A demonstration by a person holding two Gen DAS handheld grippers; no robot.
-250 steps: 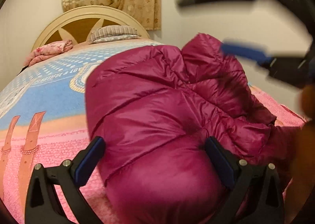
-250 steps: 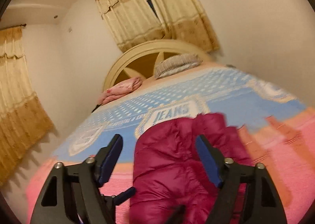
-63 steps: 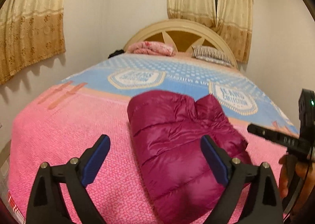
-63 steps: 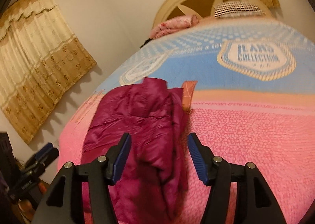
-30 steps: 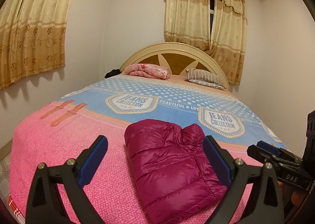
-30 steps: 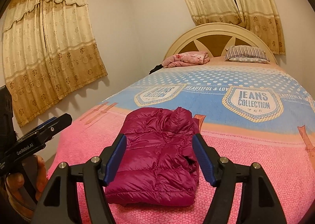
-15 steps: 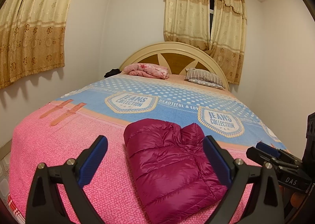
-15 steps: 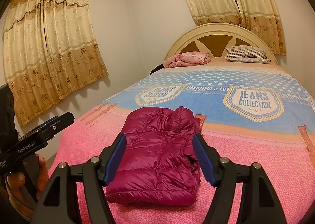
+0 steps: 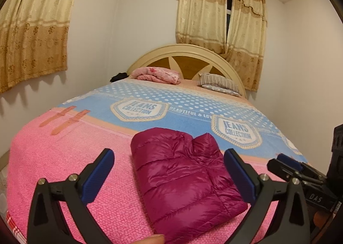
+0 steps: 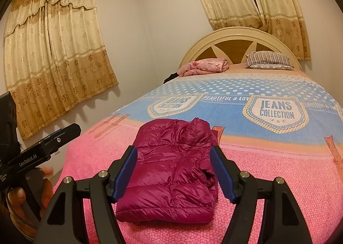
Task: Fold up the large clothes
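Left wrist view first: the puffy magenta quilted down jacket [image 9: 184, 179] sits folded into a compact rectangle on the pink end of the pink-and-blue "Jeans Collection" bedspread [image 9: 64, 158], on the foot side of the blue band. The left gripper [image 9: 169, 176] hangs above and short of the jacket with its blue-padded jaws spread wide and nothing between them. The jacket only looks framed by the fingers; it lies beyond them, not touching. The right gripper [image 9: 300, 171] pokes in to the right of the jacket, well clear of it.

Right wrist view: same jacket [image 10: 171, 171], from the other side. The bundle looks tidy, though a bit of a collar or sleeve edge bunches up on its right flank. The right gripper [image 10: 173, 173] is also spread apart and empty, held back from the jacket's near edge. The left gripper [image 10: 42, 149] shows off to the jacket's left, past the edge of the bed, held in a hand [image 10: 32, 192].

My read: folding's basically done and both tools are backed off. If anything's left, it's tucking that loose right edge or pressing the bundle flat, which means coming down onto the jacket again.
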